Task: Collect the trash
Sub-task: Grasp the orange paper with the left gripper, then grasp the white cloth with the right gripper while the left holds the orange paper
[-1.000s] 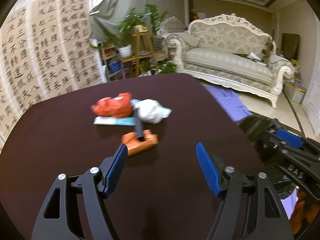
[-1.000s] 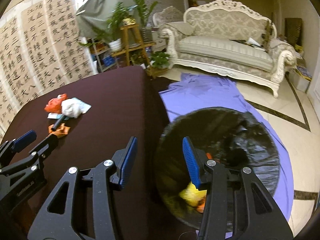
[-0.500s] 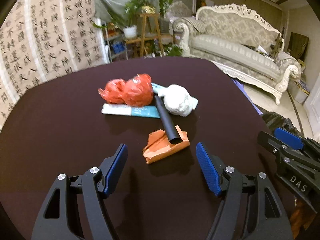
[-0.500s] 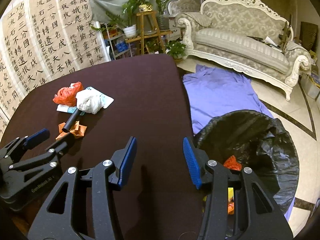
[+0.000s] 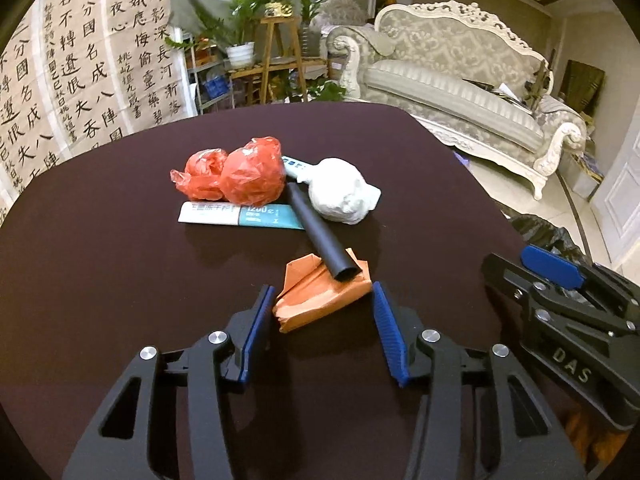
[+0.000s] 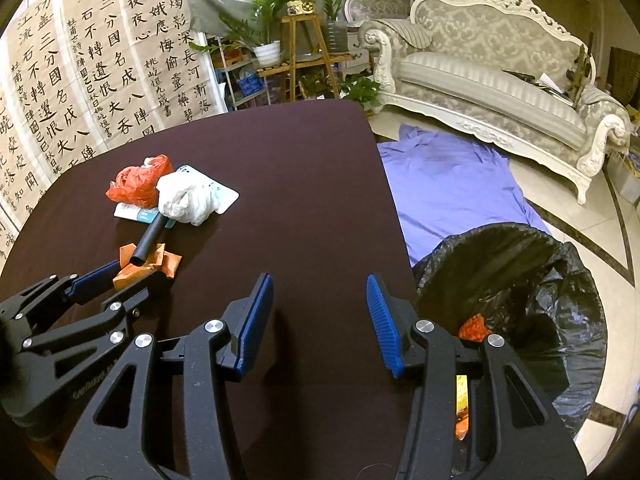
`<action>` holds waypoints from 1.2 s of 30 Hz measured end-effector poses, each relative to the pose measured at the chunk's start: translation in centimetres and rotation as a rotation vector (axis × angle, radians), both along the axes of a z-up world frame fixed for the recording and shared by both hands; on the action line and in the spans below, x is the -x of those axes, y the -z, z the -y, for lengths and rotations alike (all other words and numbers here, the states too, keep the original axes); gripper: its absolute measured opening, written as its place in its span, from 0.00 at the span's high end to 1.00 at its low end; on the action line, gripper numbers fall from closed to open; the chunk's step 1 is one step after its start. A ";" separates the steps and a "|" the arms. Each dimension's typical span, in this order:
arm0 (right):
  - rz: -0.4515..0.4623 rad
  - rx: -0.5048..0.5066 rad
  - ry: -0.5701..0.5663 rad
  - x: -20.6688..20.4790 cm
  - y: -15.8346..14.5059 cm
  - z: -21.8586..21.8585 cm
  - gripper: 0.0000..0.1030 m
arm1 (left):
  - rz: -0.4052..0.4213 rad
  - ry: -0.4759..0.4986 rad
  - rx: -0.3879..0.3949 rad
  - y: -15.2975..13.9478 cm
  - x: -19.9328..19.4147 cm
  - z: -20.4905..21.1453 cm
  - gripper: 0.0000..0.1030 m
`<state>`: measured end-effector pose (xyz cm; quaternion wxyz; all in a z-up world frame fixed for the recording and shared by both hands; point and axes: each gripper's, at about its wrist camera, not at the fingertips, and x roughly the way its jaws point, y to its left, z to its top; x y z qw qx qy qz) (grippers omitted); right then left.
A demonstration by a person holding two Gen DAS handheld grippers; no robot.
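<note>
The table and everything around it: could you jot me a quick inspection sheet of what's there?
Surface: dark brown table.
Job's things: orange folded paper under a black tube; red plastic bag, white wad, teal packet; black-lined bin beside the table.
Clutter: nothing seen.
Grippers: left gripper jaws closing around the orange paper; right gripper open, empty.
Cables: nothing seen.
Surroundings: sofa, plants, calligraphy sheets, purple cloth on the floor.

**Five pieces of trash on the table, more in one bin**

We count five pieces of trash on the table point(image 5: 120, 280): one red plastic bag point(image 5: 236, 176), one white paper wad point(image 5: 340, 192), one flat teal packet point(image 5: 240, 214), one black tube point(image 5: 320, 236), one folded orange paper point(image 5: 320, 296). Beside the table stands one black-lined bin point(image 6: 520, 280), holding at least two scraps. We see two grippers.
</note>
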<state>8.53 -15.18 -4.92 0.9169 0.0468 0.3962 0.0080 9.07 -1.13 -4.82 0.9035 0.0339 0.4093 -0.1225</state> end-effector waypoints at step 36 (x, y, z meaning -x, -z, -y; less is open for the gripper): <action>0.013 0.074 -0.129 -2.1 -0.7 -6.8 0.53 | 0.040 -0.275 -0.066 -0.7 0.1 -11.6 0.52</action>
